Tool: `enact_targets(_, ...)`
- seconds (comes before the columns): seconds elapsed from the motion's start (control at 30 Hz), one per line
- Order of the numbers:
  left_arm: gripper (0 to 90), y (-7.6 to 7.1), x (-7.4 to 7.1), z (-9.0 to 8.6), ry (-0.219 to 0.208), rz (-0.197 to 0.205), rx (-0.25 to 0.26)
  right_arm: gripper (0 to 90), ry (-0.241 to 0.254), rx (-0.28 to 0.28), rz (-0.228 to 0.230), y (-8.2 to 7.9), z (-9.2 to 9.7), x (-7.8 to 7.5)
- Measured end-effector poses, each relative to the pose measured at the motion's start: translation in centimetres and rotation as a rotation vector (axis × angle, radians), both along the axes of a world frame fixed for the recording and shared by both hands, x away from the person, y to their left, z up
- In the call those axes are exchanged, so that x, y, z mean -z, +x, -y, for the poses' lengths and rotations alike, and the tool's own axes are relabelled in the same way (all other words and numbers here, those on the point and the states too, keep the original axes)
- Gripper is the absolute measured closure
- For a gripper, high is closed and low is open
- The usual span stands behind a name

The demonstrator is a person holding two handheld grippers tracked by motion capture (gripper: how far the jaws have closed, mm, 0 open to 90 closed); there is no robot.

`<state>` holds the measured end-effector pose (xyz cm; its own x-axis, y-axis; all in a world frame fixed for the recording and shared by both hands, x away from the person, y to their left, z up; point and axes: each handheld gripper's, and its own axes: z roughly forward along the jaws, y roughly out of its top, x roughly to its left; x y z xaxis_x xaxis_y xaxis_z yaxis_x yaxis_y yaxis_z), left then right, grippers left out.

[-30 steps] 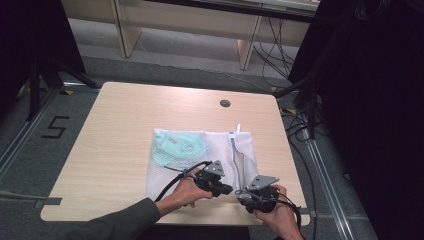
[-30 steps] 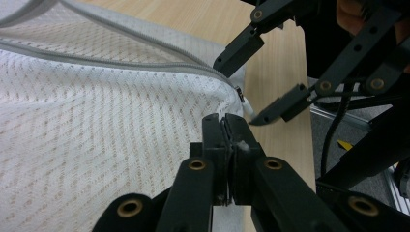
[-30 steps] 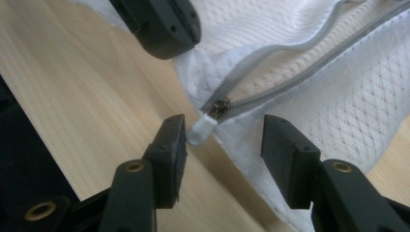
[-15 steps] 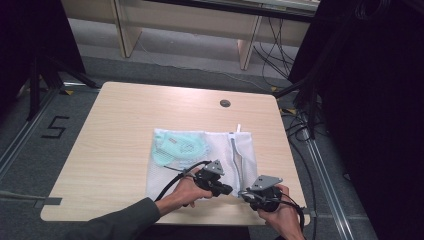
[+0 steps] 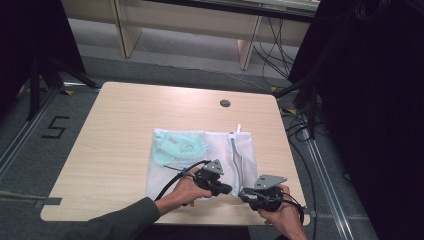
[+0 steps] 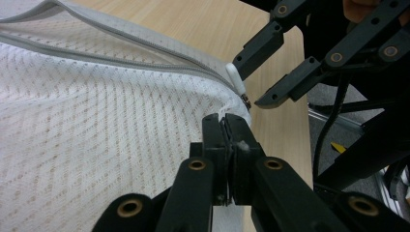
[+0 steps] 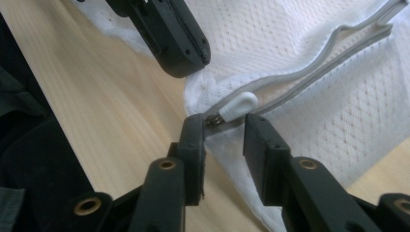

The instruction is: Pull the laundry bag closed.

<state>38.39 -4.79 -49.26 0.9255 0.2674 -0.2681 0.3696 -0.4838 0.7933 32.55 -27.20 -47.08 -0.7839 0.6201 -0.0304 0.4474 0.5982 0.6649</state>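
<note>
A white mesh laundry bag (image 5: 218,144) lies flat on the wooden table (image 5: 120,125), with a teal garment (image 5: 177,146) inside its left half. Its grey zipper (image 5: 235,152) runs toward the near edge. My left gripper (image 6: 226,126) is shut on the bag's near corner fabric (image 6: 145,121), just beside the zipper's end. My right gripper (image 7: 225,126) faces it with its jaws on either side of the white zipper pull (image 7: 238,104). The jaws have just been closing, and a gap still shows around the pull. In the high view both grippers (image 5: 227,190) (image 5: 244,194) meet tip to tip.
A round cable hole (image 5: 225,103) sits near the table's far edge. The table's near edge (image 5: 175,220) runs just under both hands. Cables (image 5: 300,130) trail on the floor to the right, and a dark stand (image 5: 45,75) is at the left.
</note>
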Motion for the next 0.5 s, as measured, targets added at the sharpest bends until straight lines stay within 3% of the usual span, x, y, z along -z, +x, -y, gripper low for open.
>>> enact_targets(0.07, 87.7, -0.04, 0.02, 0.02, 0.002, 0.001, 0.001, 66.6, 0.000, 0.009, -0.012, 0.06, 0.16, -0.02)
enact_targets(0.1, 87.7, -0.07, 0.02, 0.01, 0.009, -0.002, 0.004, 65.6, 0.028, 0.020, -0.026, 0.07, 0.17, 0.01)
enact_targets(0.13, 87.7, -0.07, 0.08, 0.04, 0.009, 0.005, 0.010, 65.3, 0.026, 0.003, 0.008, 0.34, 0.34, 0.03)
enact_targets(0.2, 87.7, -0.14, 0.09, 0.08, 0.011, 0.000, 0.004, 65.5, 0.033, -0.008, 0.017, 0.40, 0.38, -0.05)
enact_targets(0.23, 87.7, -0.16, 0.09, 0.09, 0.012, -0.001, 0.004, 65.4, 0.010, -0.022, -0.012, 0.39, 0.50, -0.34)
enact_targets(0.27, 87.7, -0.16, 0.10, 0.09, 0.013, -0.001, 0.004, 65.3, 0.023, -0.012, -0.003, 0.41, 0.38, -0.03)
enact_targets(0.4, 87.7, -0.13, 0.06, 0.05, 0.015, 0.002, 0.009, 66.6, 0.026, -0.015, -0.047, 0.26, 0.29, -0.06)
enact_targets(0.43, 87.7, -0.17, 0.10, 0.09, 0.011, -0.003, 0.007, 64.6, 0.021, -0.024, -0.012, 0.45, 0.36, 0.04)
enact_targets(0.5, 87.7, -0.11, 0.12, 0.09, 0.018, 0.006, 0.014, 65.0, 0.015, -0.032, -0.035, 0.47, 0.43, -0.15)
